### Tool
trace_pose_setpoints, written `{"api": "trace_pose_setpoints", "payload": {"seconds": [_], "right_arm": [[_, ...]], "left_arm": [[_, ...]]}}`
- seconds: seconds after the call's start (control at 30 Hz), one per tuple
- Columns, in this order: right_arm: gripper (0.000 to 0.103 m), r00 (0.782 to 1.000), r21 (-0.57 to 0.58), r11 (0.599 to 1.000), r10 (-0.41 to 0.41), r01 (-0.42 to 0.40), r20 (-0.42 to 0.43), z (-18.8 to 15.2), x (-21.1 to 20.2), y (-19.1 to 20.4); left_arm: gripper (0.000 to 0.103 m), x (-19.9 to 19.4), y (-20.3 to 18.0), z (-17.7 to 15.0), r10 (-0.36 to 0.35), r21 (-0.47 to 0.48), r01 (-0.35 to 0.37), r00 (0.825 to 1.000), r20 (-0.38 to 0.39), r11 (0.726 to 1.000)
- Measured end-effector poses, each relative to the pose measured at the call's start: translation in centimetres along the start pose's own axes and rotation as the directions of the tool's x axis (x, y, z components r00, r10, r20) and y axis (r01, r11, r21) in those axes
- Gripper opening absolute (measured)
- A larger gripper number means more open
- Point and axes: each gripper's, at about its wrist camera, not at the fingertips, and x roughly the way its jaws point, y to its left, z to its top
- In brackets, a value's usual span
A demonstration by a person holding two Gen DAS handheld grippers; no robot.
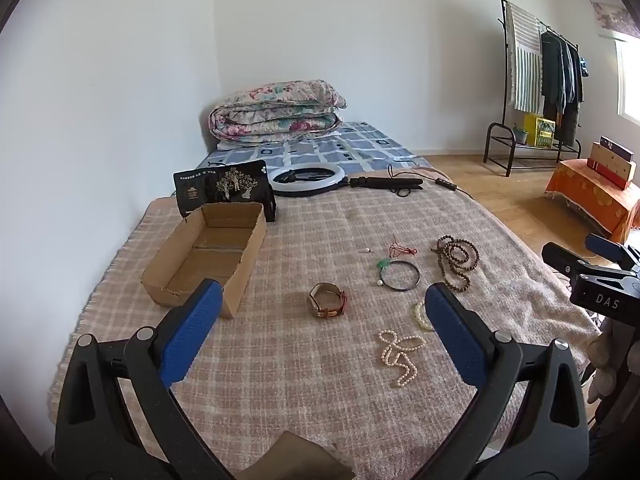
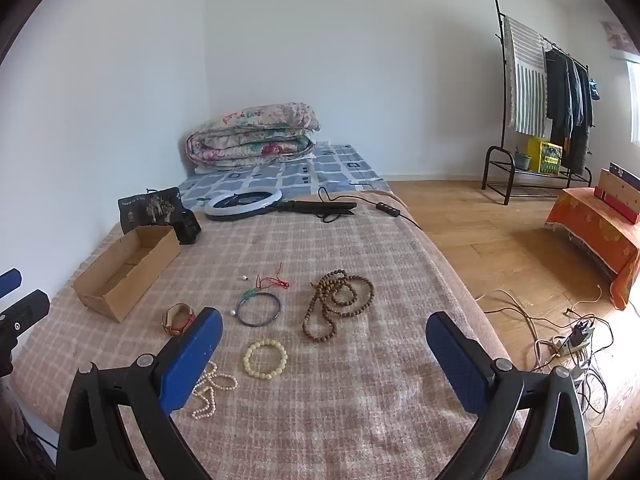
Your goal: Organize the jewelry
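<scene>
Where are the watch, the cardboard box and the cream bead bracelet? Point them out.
watch (image 1: 327, 300), left wrist view, on its brown strap.
cardboard box (image 1: 244, 270), left wrist view, on its right outer wall.
cream bead bracelet (image 2: 248, 364), right wrist view, on its left beads.

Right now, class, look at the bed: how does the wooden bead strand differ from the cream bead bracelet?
The wooden bead strand is dark brown; the cream bracelet is pale. The strand is long and lies in several tangled loops; the bracelet is short and forms one neat ring. The strand lies farther from the right gripper; the bracelet lies between its open fingers. Both are strings of round beads lying flat on the checked blanket.
</scene>
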Motion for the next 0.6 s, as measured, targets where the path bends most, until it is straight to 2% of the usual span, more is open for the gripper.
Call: {"api": "trace_pose_setpoints", "payload": {"seconds": [0.6], "right_arm": [[0.103, 1.000, 0.016, 1.000, 0.010, -0.010, 0.015, 0.23, -0.47, -0.28]], "left_arm": [[0.103, -0.45, 0.35, 0.42, 0.006, -0.004, -0.006, 1.000, 0.014, 1.000]]}}
